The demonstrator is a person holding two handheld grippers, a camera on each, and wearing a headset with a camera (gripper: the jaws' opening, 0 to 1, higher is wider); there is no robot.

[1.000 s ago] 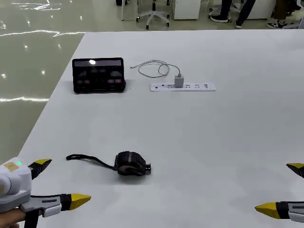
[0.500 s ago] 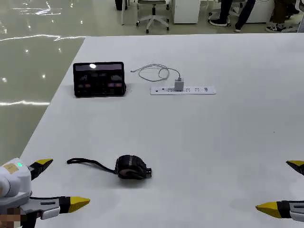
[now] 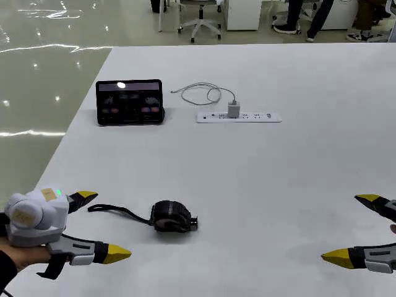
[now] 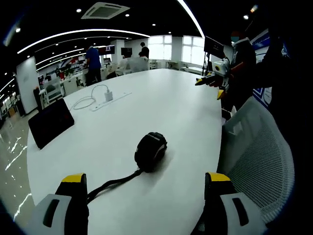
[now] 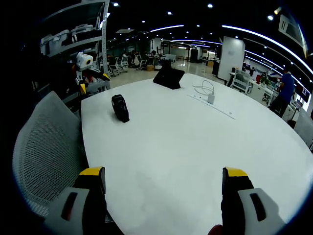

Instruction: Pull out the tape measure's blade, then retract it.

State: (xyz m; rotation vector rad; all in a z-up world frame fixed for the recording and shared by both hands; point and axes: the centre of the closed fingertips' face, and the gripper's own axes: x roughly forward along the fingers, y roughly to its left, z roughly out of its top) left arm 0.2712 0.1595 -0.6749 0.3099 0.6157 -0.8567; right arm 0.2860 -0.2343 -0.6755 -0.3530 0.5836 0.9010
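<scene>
Presently the tape measure (image 3: pixel 172 216) is lying on the white desk (image 3: pixel 266 179), in its near left part, with its black wrist strap (image 3: pixel 117 211) trailing away to the left. Its blade is sitting drawn in, with just the end hook (image 3: pixel 193 218) showing at the right side of the case.

The left hand-held gripper (image 3: pixel 110 224) is hovering at the near left, its yellow-tipped jaws spread wide and gripping nothing. It is pointing toward the tape measure, near it but apart, and its far tip is hanging just beside the strap's end. The right hand-held gripper (image 3: pixel 343 228) is hovering at the near right edge, well apart from the tape measure, its jaws likewise spread and empty.

Farther back on the left a dark tablet (image 3: pixel 129 102) is standing propped up. To its right a white power strip (image 3: pixel 239 116) is lying flat, with a charger (image 3: pixel 233 109) plugged in and a white cable (image 3: pixel 201 93) looping behind it.
</scene>
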